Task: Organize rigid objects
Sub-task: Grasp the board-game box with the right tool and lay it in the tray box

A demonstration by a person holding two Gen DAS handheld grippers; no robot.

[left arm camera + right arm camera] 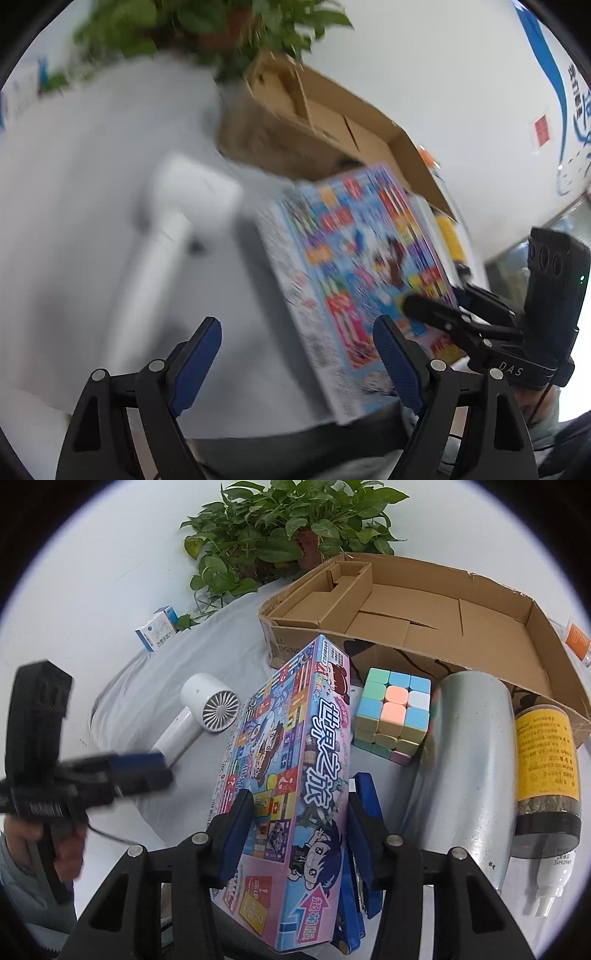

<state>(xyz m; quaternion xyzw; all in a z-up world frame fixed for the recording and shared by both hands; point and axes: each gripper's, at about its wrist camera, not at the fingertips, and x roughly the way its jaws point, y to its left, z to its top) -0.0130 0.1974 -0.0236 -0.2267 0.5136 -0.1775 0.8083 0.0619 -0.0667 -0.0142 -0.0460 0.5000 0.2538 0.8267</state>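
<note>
Standing on edge in right tongs: game box, long axis away.

Glossy printed card on the game box, brushed metal cylinder, matt corrugated cardboard tray, smooth white plastic dryer, grey cloth underneath.

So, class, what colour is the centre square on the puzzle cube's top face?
Peach-orange, on the pastel puzzle cube, clearest in the right wrist view.

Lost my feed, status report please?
Right tool shut on game box. Left tool open, empty. Cardboard box empty; cube and silver cylinder before it.
</note>
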